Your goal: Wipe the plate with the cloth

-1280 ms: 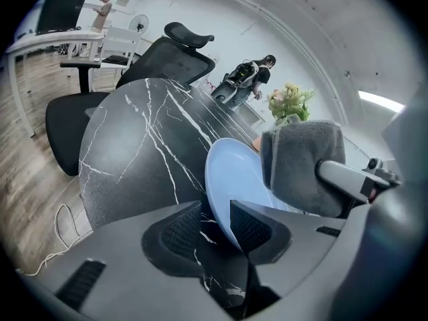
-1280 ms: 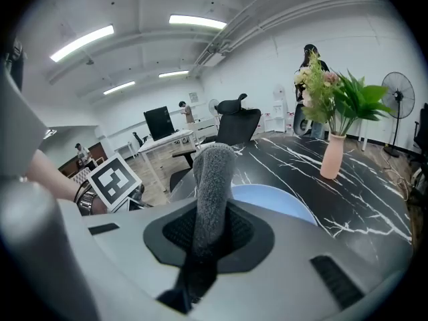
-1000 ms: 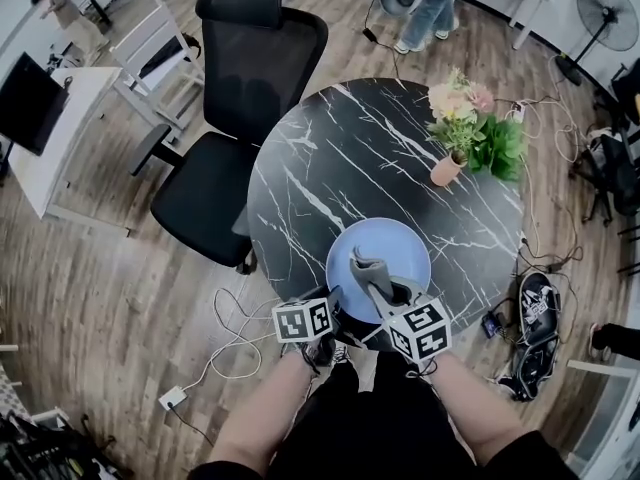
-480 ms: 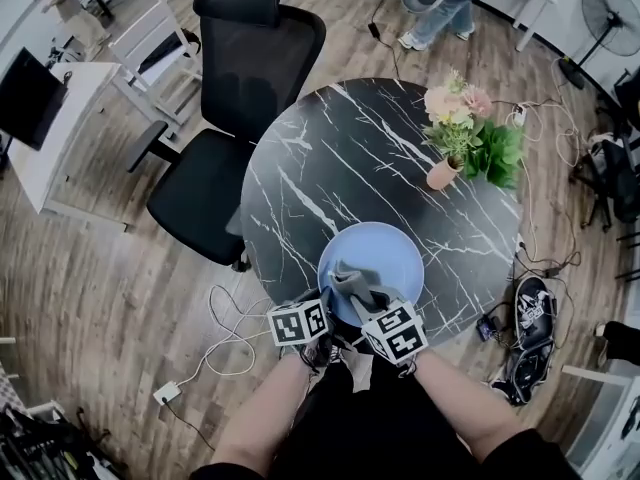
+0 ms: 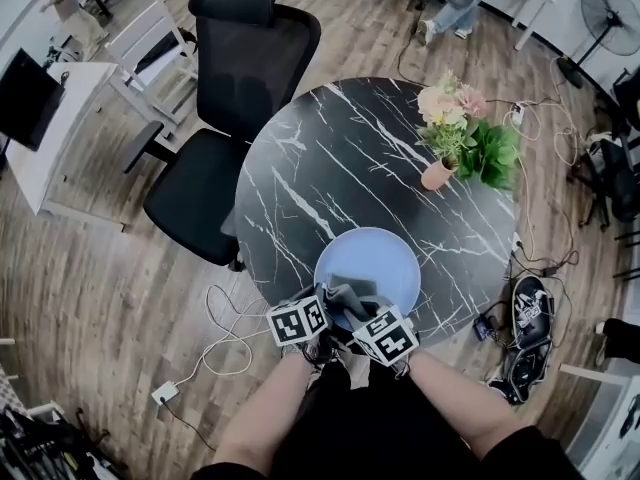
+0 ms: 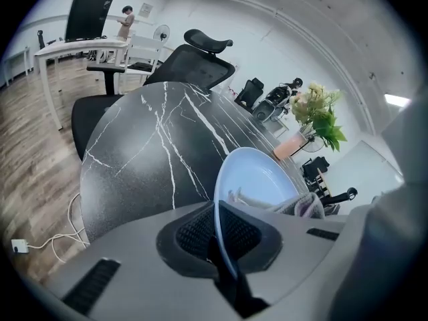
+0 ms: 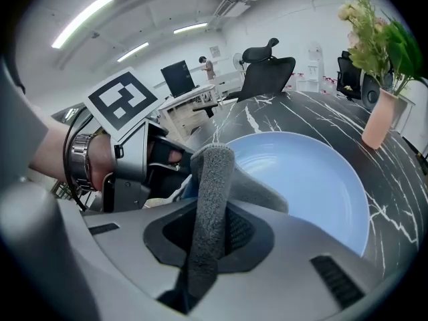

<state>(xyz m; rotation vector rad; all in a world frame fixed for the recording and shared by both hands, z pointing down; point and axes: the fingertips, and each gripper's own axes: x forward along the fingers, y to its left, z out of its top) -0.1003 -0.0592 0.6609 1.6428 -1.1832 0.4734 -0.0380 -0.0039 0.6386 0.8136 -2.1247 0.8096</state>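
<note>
A pale blue plate (image 5: pixel 388 260) lies at the near edge of the black marble table (image 5: pixel 330 158). My left gripper (image 6: pixel 217 238) has just been closing and is now shut on the plate's near-left rim (image 6: pixel 221 212), which stands edge-on between the pads. My right gripper (image 7: pixel 206 239) is shut on a grey cloth (image 7: pixel 212 199); the cloth's folded end rests over the near part of the plate (image 7: pixel 314 179). In the head view both grippers (image 5: pixel 325 310) (image 5: pixel 360 313) sit side by side at the plate's near rim, with the cloth (image 5: pixel 347 292) bunched between them.
A pink pot of flowers (image 5: pixel 442 171) stands on the table's far right. A black office chair (image 5: pixel 235 78) is at the table's far left. Cables and a white plug (image 5: pixel 165 392) lie on the wood floor to the left, and shoes (image 5: pixel 530 303) to the right.
The right gripper has come down and toward me with the cloth, which hung high over the plate and now lies on its near part. The left gripper stays at the rim.
</note>
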